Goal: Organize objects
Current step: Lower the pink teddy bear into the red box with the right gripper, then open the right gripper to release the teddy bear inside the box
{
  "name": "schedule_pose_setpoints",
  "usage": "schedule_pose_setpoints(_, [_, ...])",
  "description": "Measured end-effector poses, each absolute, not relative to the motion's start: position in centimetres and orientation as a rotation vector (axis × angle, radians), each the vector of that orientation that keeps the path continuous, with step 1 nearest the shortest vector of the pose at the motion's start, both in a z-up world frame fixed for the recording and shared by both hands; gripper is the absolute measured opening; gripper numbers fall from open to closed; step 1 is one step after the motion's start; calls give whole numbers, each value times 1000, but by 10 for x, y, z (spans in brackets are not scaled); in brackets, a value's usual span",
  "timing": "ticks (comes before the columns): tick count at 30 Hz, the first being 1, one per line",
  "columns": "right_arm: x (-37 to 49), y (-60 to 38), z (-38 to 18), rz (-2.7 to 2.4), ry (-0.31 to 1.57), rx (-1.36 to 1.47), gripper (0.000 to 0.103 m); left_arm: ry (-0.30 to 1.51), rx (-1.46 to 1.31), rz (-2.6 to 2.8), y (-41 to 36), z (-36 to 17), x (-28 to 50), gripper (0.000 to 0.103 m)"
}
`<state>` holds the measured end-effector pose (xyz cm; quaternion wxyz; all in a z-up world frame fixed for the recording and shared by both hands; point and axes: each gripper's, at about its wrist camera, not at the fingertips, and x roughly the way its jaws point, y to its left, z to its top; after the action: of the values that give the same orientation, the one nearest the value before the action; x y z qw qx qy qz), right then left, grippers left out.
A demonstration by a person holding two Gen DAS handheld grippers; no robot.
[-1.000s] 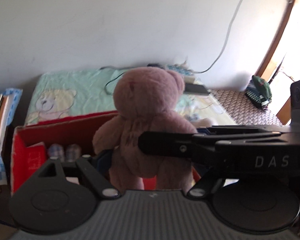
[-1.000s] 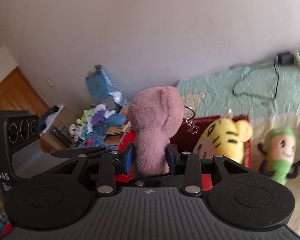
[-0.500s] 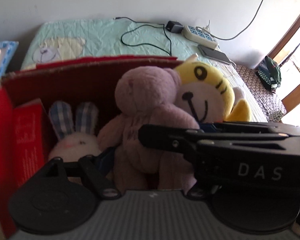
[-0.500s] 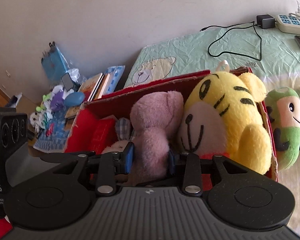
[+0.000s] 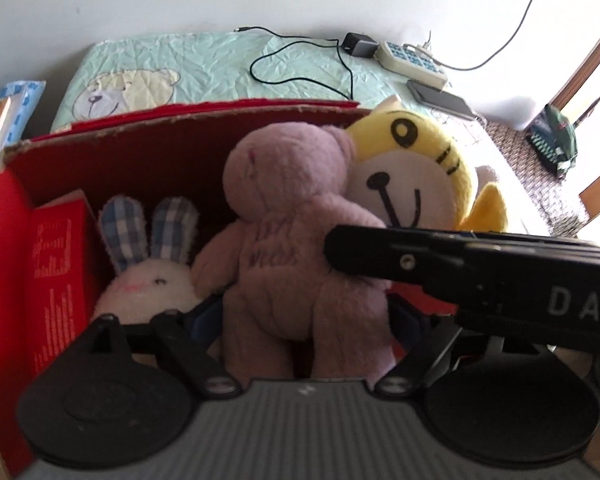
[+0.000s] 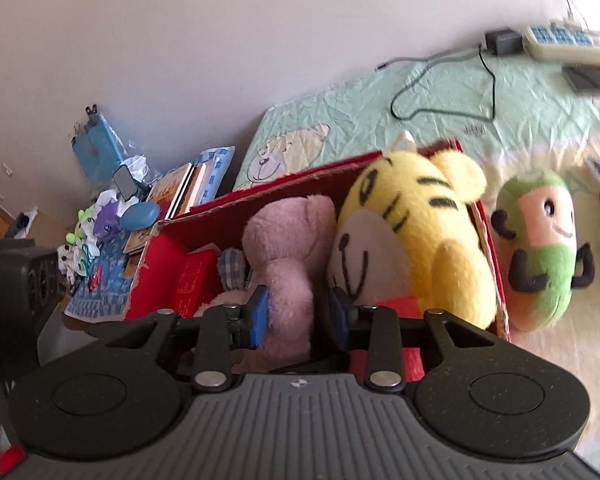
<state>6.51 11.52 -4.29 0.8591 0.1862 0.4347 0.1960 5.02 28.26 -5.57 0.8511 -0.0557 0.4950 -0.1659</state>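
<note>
Plush pink bear (image 6: 288, 248), soft and light, sits squeezed at its body between right gripper (image 6: 298, 314) fingers; left gripper (image 5: 304, 320) fingers flank its legs, grip unclear.

— What is on the bed by the wall?
— A green sheet (image 5: 204, 64) with a teddy bear picture (image 5: 128, 88). A black cable (image 5: 300, 60) loops on it and runs to a black charger (image 5: 358, 45), next to a white power strip (image 5: 412, 60). A dark phone (image 5: 440, 100) lies near that.
— And beside the bed?
— Some books (image 6: 184, 192), a blue pouch (image 6: 140, 216), a blue bag (image 6: 96, 148) against the wall, and small toys (image 6: 92, 232) in a messy pile.
</note>
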Motion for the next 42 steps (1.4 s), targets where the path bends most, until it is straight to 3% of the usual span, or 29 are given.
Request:
schedule_pose_setpoints(7, [69,119,-53,384,920,383,23,1059,-26,-303,268,-59,51,89])
schedule_pose_setpoints(42, [34,85,-51,403,887,488,27,1057,40,-140,252,-47,27,91])
